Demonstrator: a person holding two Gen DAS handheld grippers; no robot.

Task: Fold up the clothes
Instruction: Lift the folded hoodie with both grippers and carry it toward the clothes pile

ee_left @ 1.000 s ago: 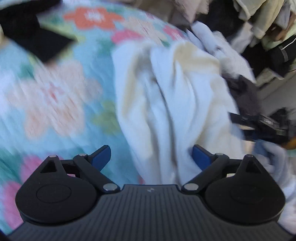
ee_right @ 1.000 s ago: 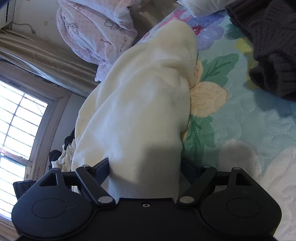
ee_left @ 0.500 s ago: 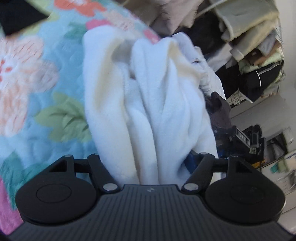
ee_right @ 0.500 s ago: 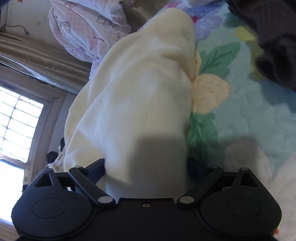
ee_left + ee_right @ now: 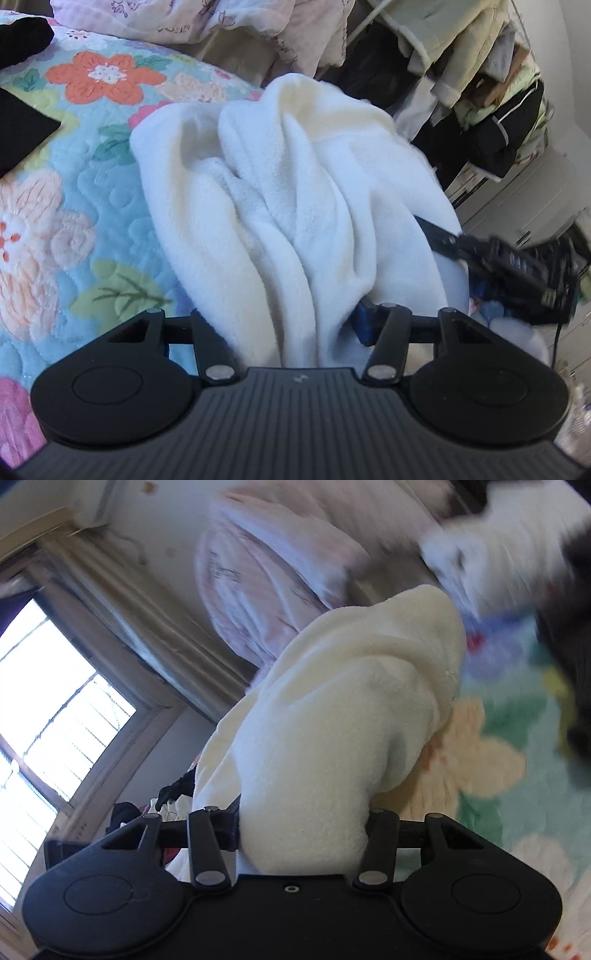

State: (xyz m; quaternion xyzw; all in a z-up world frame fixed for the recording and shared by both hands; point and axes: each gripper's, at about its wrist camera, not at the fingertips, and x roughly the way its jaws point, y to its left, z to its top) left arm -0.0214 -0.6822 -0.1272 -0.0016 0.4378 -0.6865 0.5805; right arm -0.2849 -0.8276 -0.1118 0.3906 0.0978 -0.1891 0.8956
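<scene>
Between the fingers of our left claw (image 5: 295,325) sits a thick bunch of the white fleece (image 5: 295,192), pinched firmly, so the jaws stand only as far apart as the gathered cloth forces them. Ahead of the claw the fleece rises in long creases and drapes away onto the flowered quilt (image 5: 66,206), which lies to the claw's left and beneath. Off to its right we can see our other claw (image 5: 517,266) clamped at the fleece's far edge (that corner is somewhat blurred).

From our right claw (image 5: 303,834) the story is the same: its fingers are closed around a fat roll of the fleece (image 5: 332,720), which swells forward and upward from the grip, then falls toward the quilt (image 5: 498,768) on the claw's right. Beyond it, further ahead, a pink bedding bundle (image 5: 266,590) lies under the curtain, and a window (image 5: 55,709) sits to the left.

We judge that holding two separate edges at once lifts the garment clear of the bed, so it can be shaken flat before any fold. Bunched grips like these could slip or leave wrinkles.
</scene>
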